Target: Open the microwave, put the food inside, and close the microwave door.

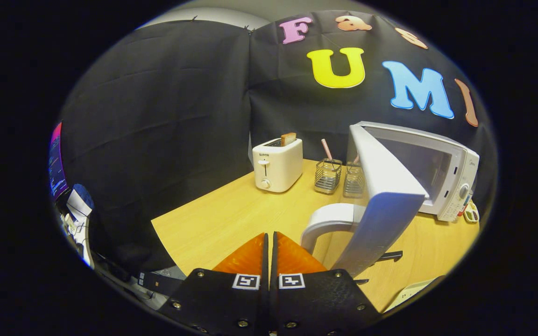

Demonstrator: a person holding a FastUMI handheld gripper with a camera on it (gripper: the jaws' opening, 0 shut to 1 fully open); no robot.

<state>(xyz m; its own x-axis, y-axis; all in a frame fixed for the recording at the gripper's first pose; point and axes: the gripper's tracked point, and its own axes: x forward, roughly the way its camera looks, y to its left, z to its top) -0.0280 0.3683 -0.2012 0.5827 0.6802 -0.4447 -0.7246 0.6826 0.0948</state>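
Note:
The white microwave stands on the wooden table, ahead and to the right of my fingers. Its door is swung wide open toward me, and the curved handle sticks out just ahead of my fingertips, slightly to the right. My gripper is shut with nothing between its fingers, held left of the handle and apart from it. The oven cavity looks dim, and I cannot tell what is inside it.
A white toaster with a slice of bread in its slot stands at the back of the table. Two wire holders sit between toaster and microwave. A monitor and clutter lie off the table's left side.

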